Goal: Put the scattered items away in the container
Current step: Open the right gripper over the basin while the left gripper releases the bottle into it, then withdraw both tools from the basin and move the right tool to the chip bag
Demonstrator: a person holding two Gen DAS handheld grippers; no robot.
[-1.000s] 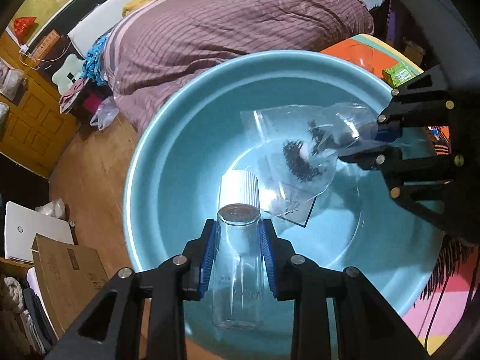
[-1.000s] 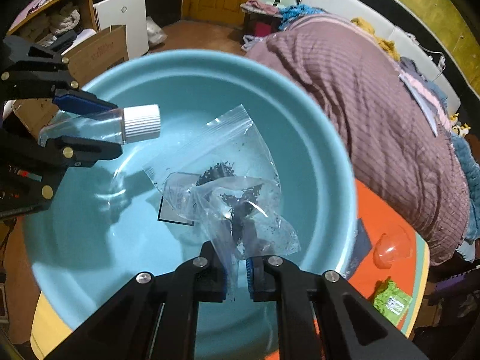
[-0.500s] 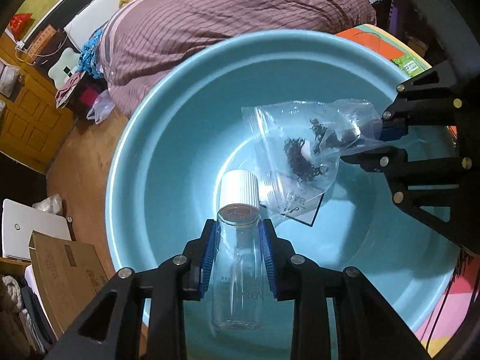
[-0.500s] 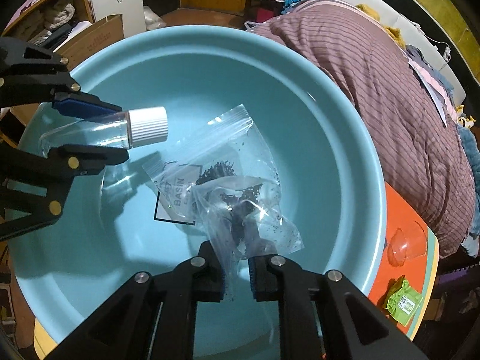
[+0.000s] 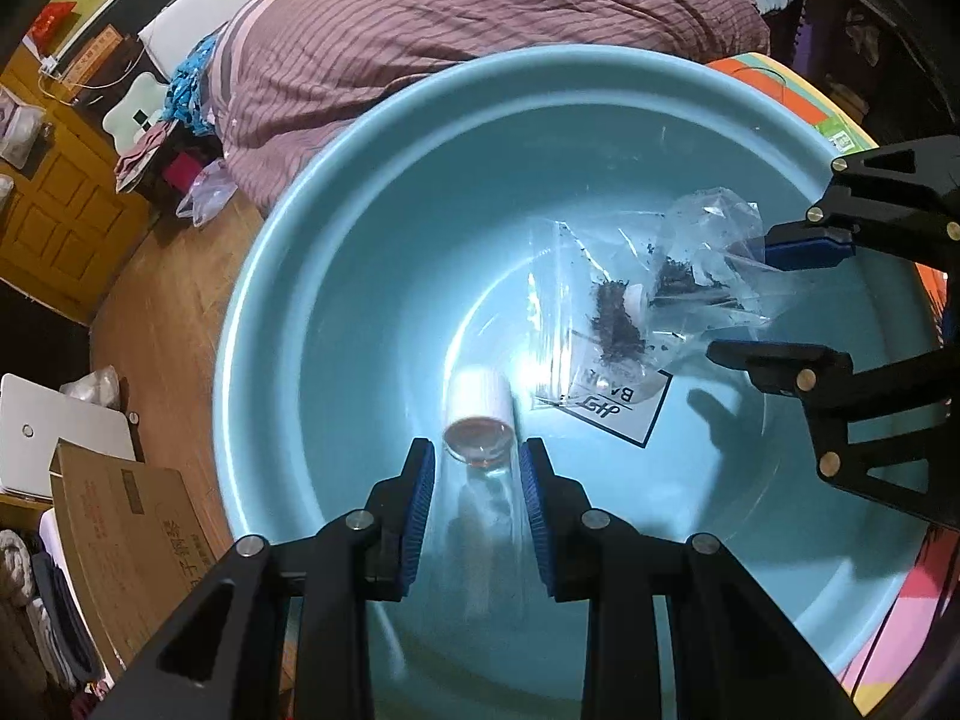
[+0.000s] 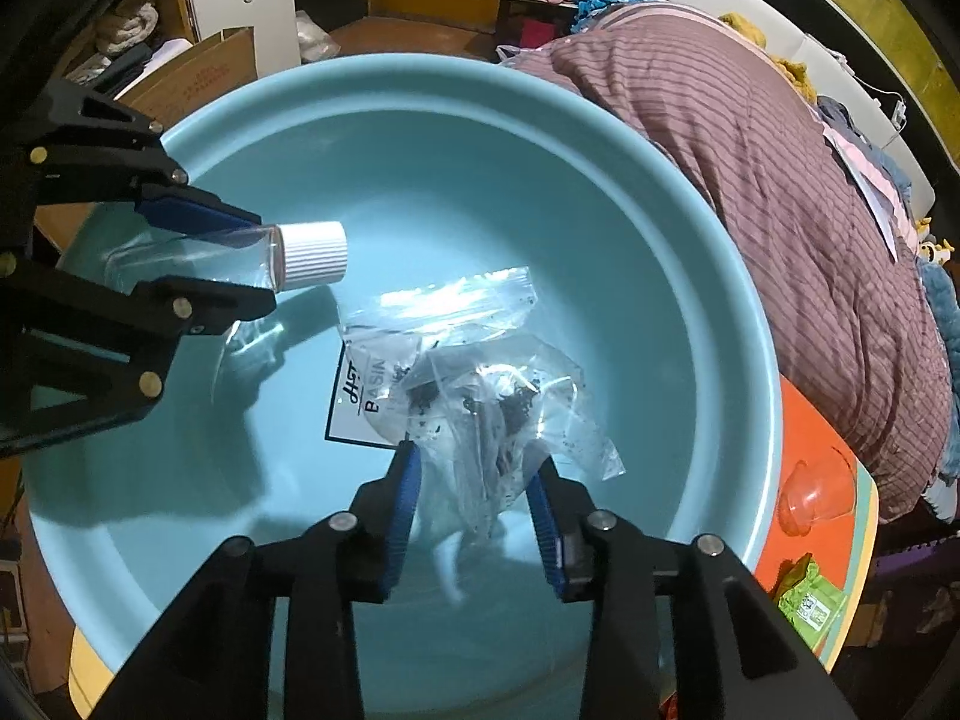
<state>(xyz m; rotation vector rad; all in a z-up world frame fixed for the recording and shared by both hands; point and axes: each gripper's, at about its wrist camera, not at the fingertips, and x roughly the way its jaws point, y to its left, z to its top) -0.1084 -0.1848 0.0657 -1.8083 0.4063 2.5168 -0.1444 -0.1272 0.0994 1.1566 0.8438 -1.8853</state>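
Note:
A big teal basin [image 5: 360, 138] fills both views. My left gripper [image 5: 477, 450] is shut on a clear bottle with a white ribbed cap [image 5: 480, 390] and holds it cap-forward over the basin's inside. The right wrist view shows that gripper [image 6: 258, 261] and the bottle [image 6: 312, 252] at the left. My right gripper [image 6: 477, 459] is opening. A clear zip bag with dark crumbs [image 6: 468, 384] hangs loose between its blue pads, which no longer press it. The bag's far end lies on the basin floor over a printed label [image 5: 612, 414]. The right gripper [image 5: 744, 297] enters the left wrist view from the right.
A bed with a purple striped quilt [image 5: 480, 18] lies just beyond the basin. A cardboard box [image 5: 132, 516] and a white board stand on the wooden floor. On the orange mat beside the basin [image 6: 720, 240] sit a clear cup [image 6: 816, 489] and a green packet [image 6: 807, 600].
The right gripper's jaws have spread apart and let go of the bag, which has sagged lower onto the basin floor. The left gripper still grips the bottle.

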